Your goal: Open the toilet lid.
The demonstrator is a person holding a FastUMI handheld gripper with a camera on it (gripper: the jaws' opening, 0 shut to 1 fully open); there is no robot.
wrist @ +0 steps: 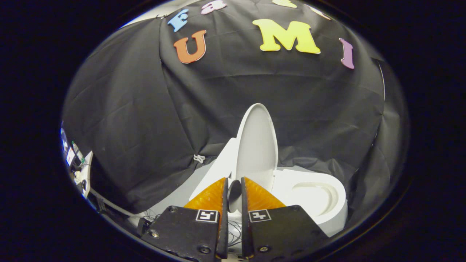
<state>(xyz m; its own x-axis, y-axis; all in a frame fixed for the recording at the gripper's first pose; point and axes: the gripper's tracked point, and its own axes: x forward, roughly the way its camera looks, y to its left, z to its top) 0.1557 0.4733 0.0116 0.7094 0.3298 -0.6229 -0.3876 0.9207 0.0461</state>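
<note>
Pinching the raised toilet lid (256, 145) edge — tool (234, 187) fingers nearly closed.

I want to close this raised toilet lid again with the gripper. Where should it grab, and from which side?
Probably the lid's thin rim near its lower front edge, approached edge-on from the open bowl side. The lid stands upright, so its edge fits between the gripper's narrowly parted fingers.

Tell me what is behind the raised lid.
The lid stands upright beyond the gripper, whose jaws are nearly closed with a narrow gap. Behind it hangs the black cloth. The lid covers whatever is directly behind it. Beside it, the bowl lies open.
</note>
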